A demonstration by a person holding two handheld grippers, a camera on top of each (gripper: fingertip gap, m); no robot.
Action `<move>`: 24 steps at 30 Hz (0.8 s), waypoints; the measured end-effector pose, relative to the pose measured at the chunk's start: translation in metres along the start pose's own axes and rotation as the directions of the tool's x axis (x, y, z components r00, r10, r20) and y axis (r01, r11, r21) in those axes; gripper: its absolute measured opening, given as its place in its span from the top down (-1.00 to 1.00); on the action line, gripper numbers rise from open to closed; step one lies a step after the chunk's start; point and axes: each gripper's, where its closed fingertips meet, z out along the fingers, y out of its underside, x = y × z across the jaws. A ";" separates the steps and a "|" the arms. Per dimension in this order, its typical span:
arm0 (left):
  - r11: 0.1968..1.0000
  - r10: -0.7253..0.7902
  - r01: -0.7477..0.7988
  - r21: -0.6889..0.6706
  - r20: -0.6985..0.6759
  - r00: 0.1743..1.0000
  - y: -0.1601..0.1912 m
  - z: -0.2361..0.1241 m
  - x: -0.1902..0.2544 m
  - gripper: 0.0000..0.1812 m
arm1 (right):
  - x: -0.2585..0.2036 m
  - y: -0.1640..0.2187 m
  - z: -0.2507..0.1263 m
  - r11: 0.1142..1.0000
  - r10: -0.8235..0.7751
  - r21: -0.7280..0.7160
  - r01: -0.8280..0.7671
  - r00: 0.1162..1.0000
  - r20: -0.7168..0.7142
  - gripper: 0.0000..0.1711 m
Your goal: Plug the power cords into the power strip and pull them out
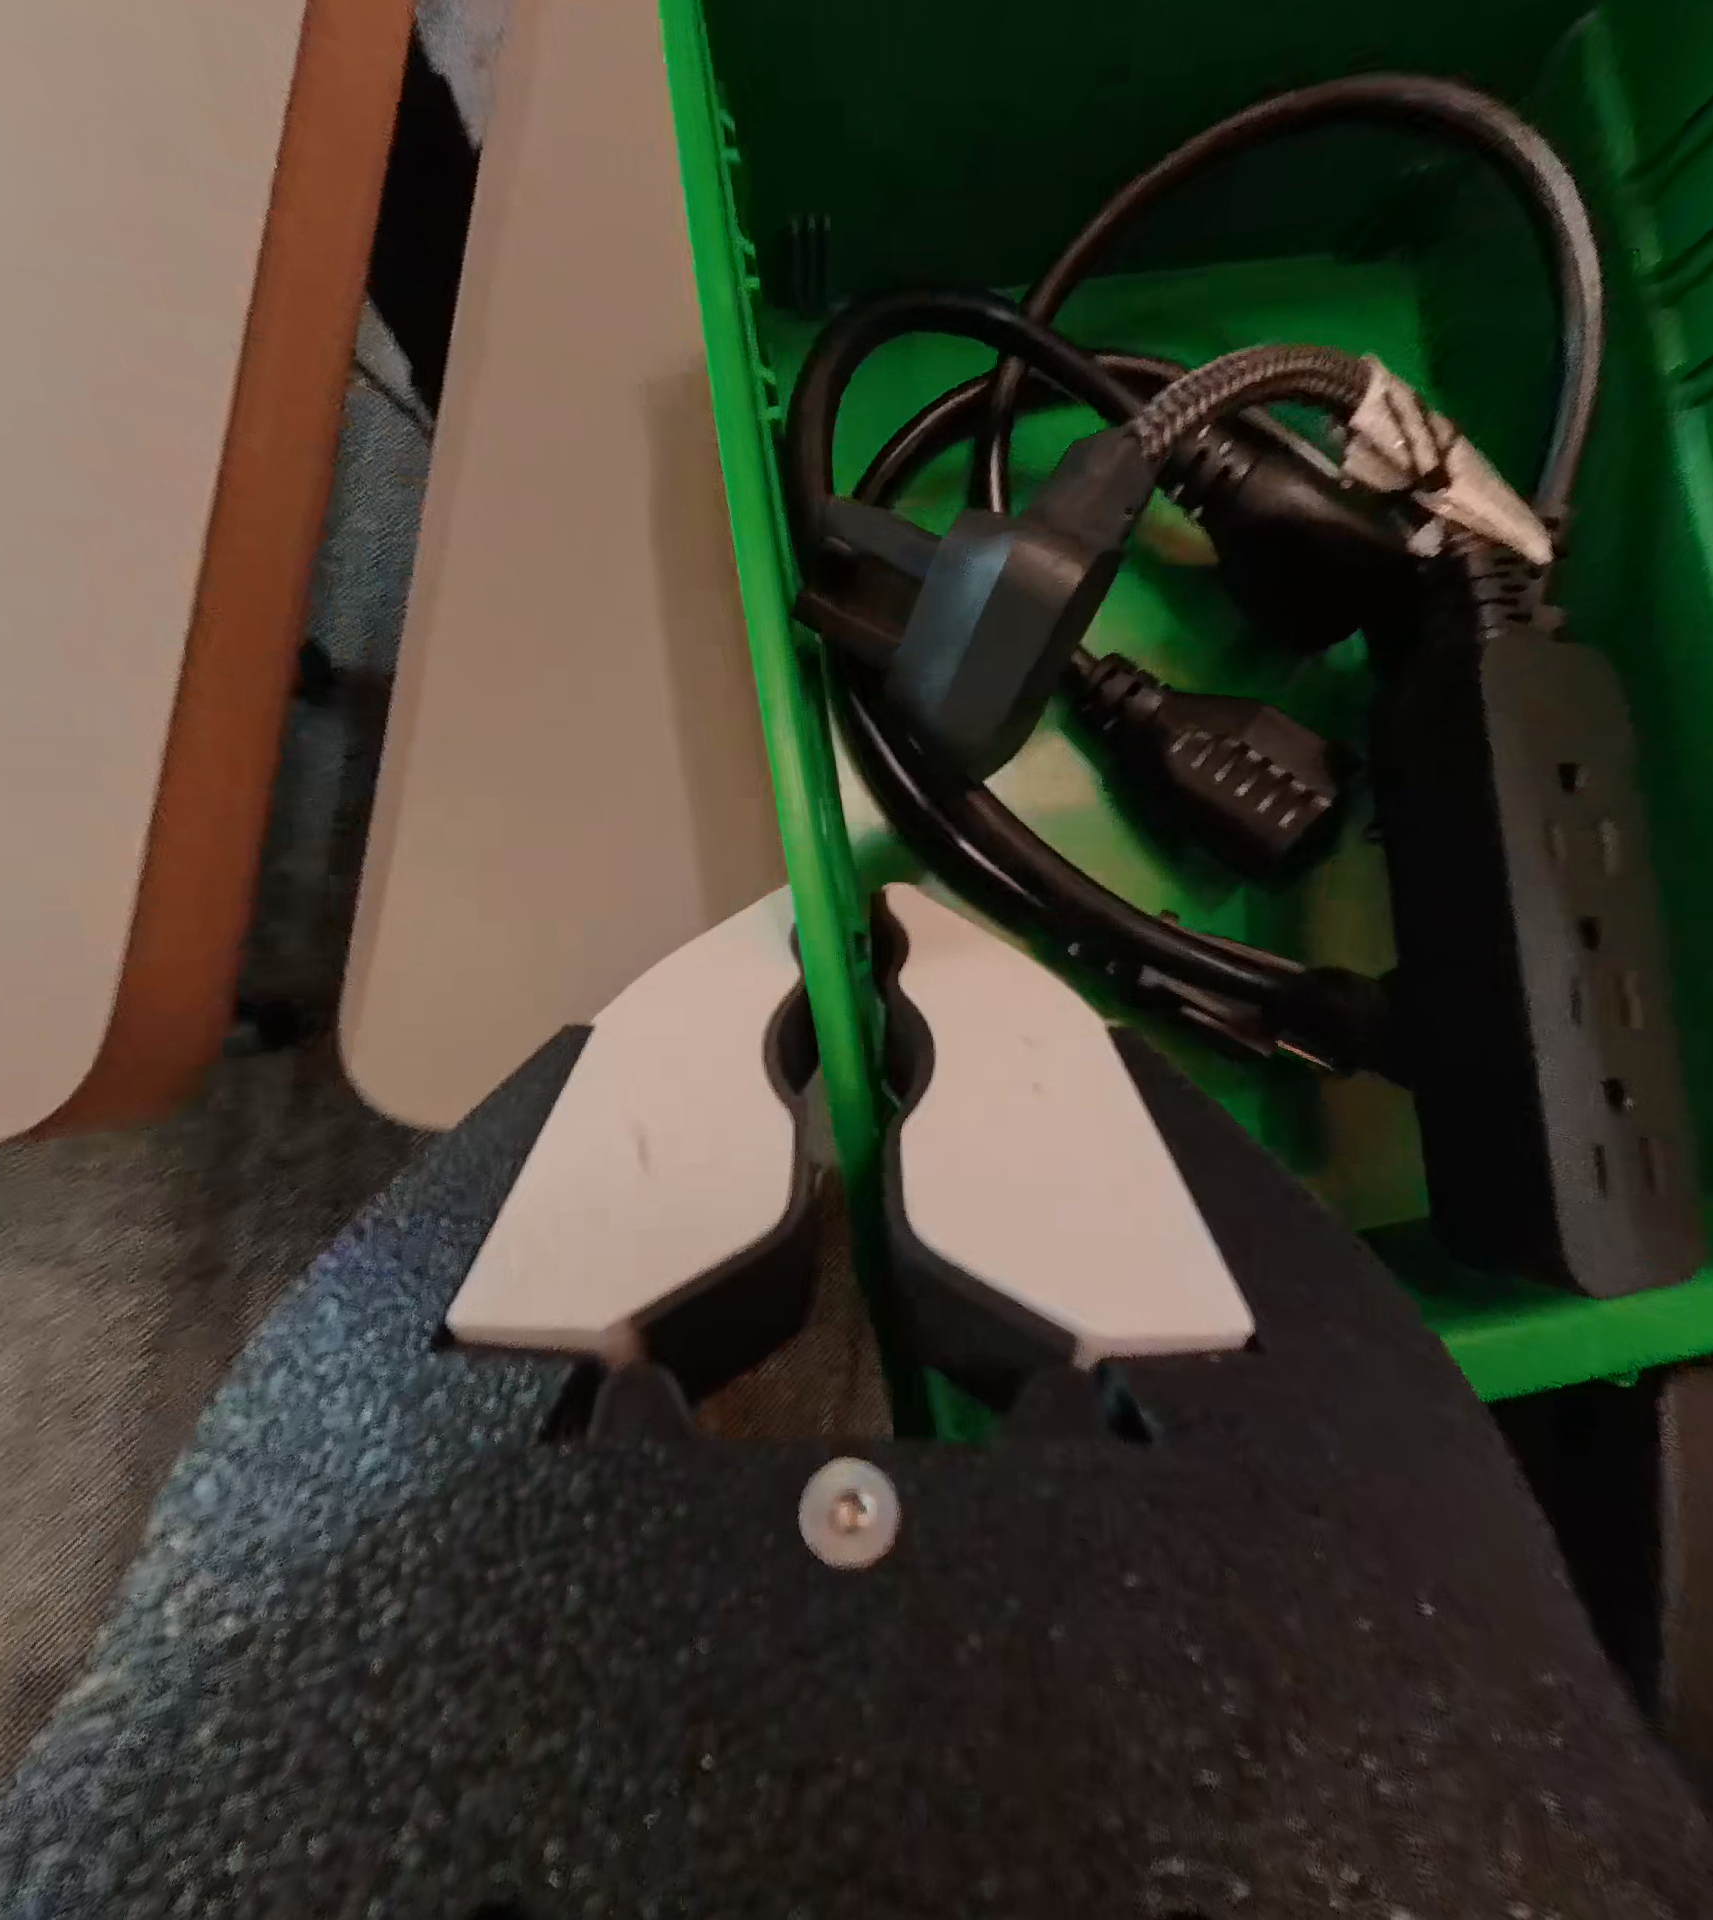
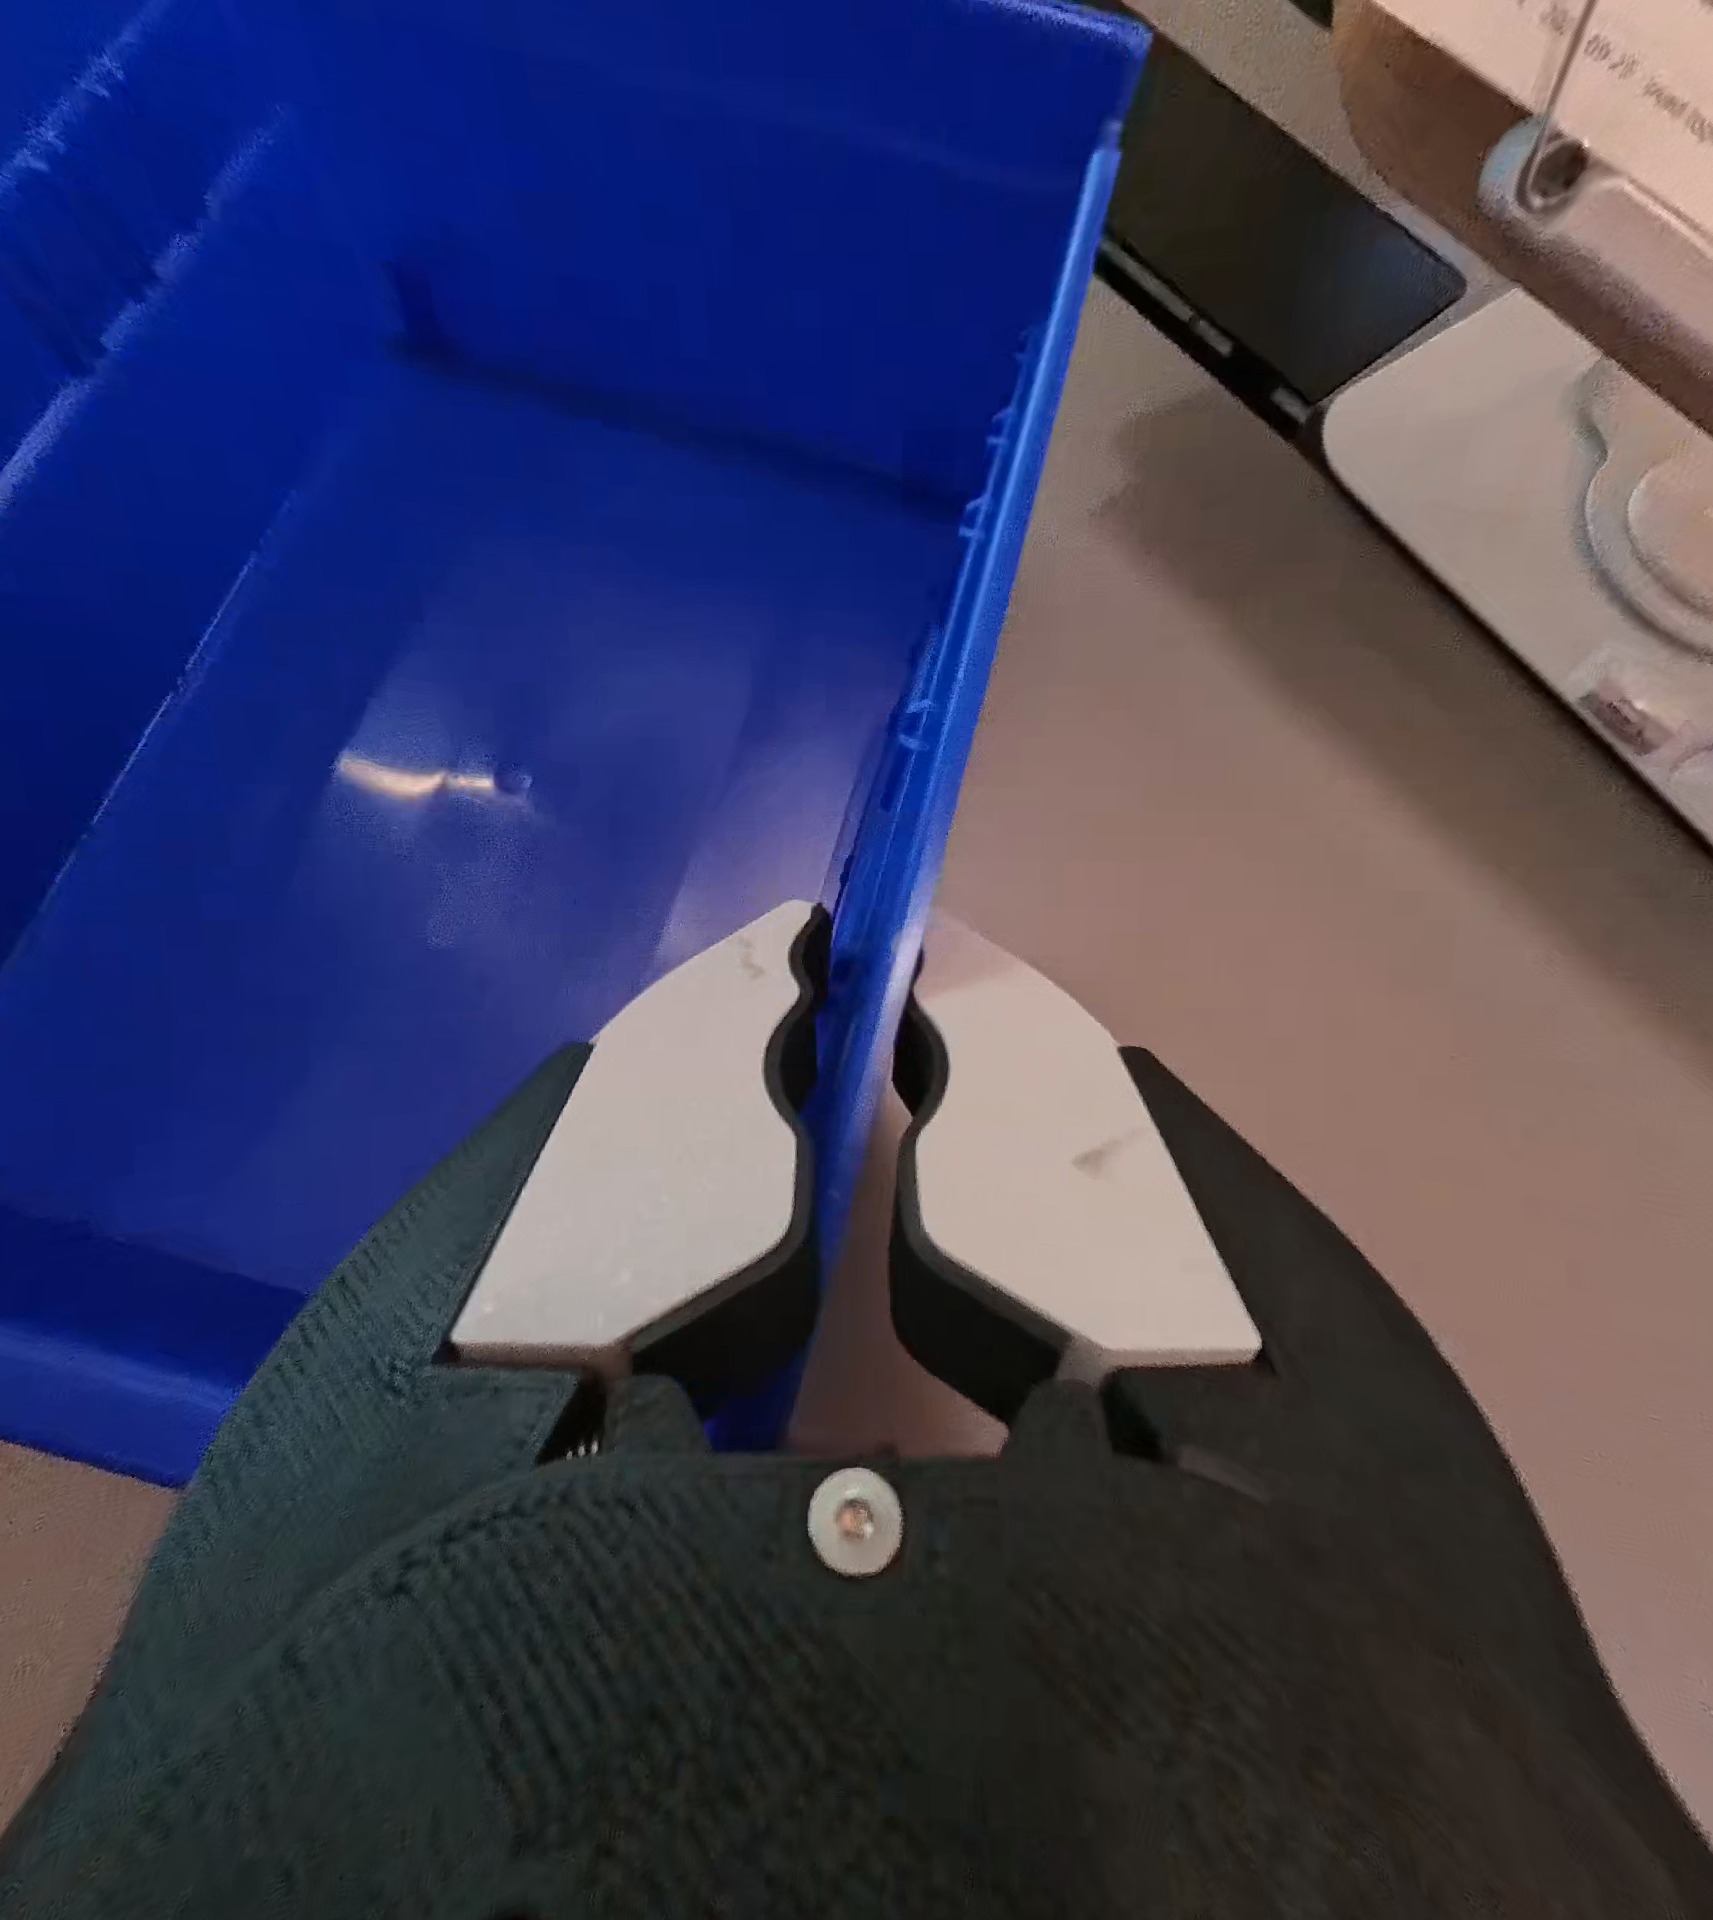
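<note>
In the left wrist view my left gripper (image 1: 844, 920) is shut on the left wall of a green bin (image 1: 810, 727). Inside the bin lie a dark grey power strip (image 1: 1569, 966) along the right side, coiled black power cords (image 1: 935, 810) with a flat grey plug (image 1: 997, 613) and a black connector (image 1: 1236, 774), and a braided cable (image 1: 1236, 400). In the right wrist view my right gripper (image 2: 871, 925) is shut on the right wall of a blue bin (image 2: 977, 644) that holds nothing I can see.
Pale boards with a brown edge (image 1: 239, 520) stand left of the green bin over grey carpet (image 1: 104, 1299). Right of the blue bin is a beige tabletop (image 2: 1299, 1039) with a white device (image 2: 1610, 582) and a black panel (image 2: 1278, 270) at the back. Left tips to right tips: about 55 cm.
</note>
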 end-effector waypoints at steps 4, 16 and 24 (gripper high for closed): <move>0.993 -0.055 0.064 0.097 -0.091 0.994 -0.019 0.015 0.005 0.91 | 0.013 0.055 -0.061 0.999 -0.032 0.006 0.032 0.996 0.082 0.89; 0.981 0.032 -0.024 0.192 -0.038 0.999 -0.110 0.089 0.068 0.91 | 0.199 0.213 -0.222 0.947 0.318 0.033 -0.320 0.918 -0.236 0.91; 0.980 0.072 -0.064 0.189 -0.035 0.997 -0.184 0.154 0.139 0.91 | 0.296 0.240 -0.240 0.915 0.393 0.077 -0.395 0.833 -0.390 0.90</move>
